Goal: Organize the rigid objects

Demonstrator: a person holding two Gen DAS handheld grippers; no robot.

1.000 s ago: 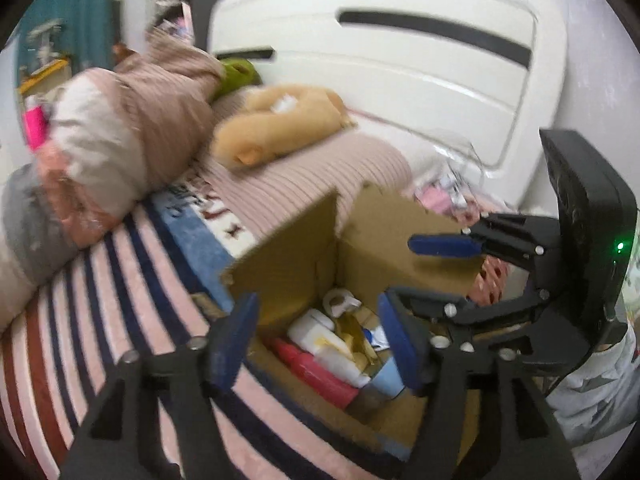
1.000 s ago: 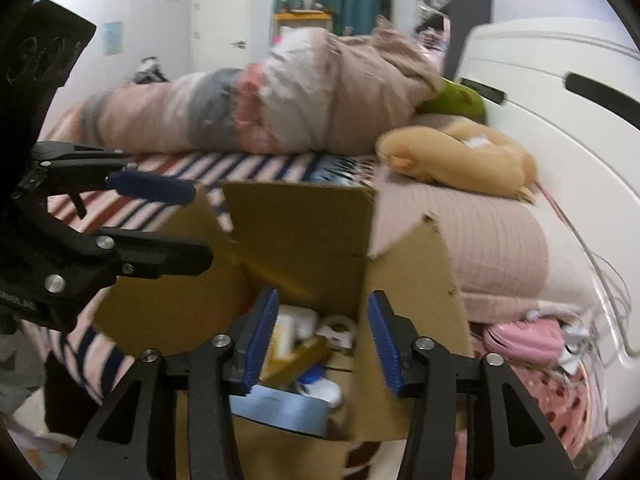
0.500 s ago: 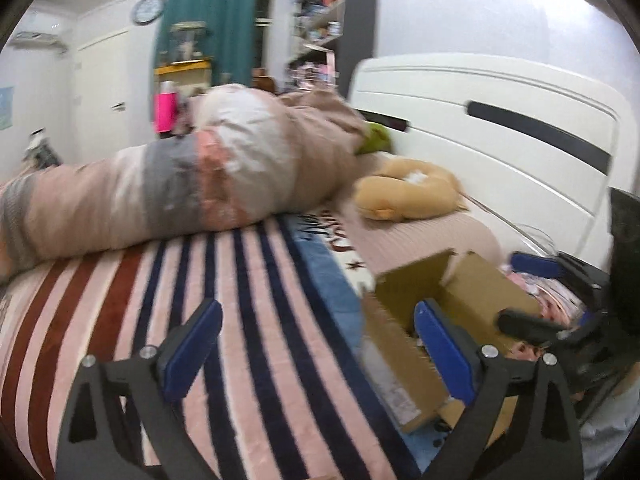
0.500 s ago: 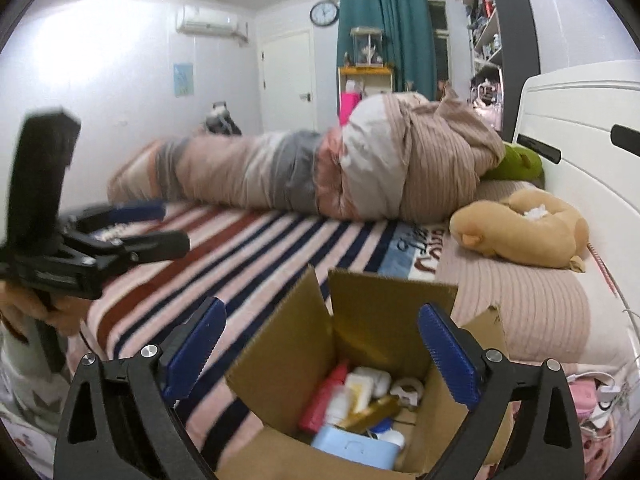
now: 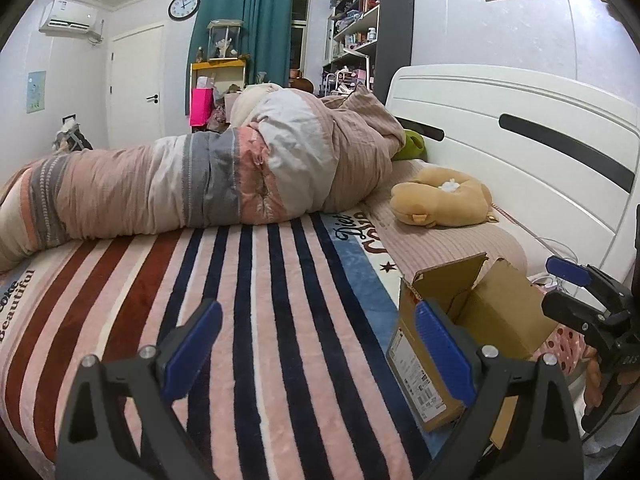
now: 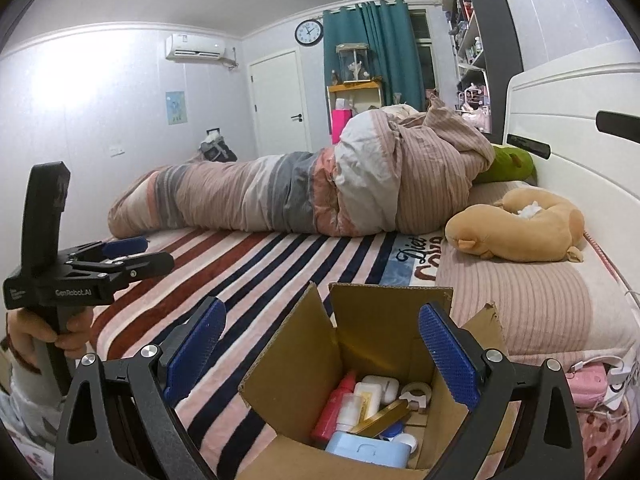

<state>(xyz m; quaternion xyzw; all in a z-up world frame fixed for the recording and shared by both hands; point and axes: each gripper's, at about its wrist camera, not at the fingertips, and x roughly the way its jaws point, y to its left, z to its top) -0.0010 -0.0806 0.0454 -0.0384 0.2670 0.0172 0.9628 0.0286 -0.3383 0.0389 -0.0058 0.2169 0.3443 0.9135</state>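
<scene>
Through my left wrist camera, my left gripper (image 5: 316, 354) hangs released, nothing between its blue pads, over the striped blanket (image 5: 260, 300). The cardboard box (image 5: 460, 344) sits at the bed's near edge beside the right pad, flaps up, probably so things drop in easily.

Through my right wrist camera, my right gripper (image 6: 320, 356) is also spread wide and empty, just above the open box. Inside lie a red bottle (image 6: 334, 410), white cases (image 6: 378, 388), a tape roll (image 6: 416, 392) and a light blue case (image 6: 366, 450), so they look gathered
</scene>
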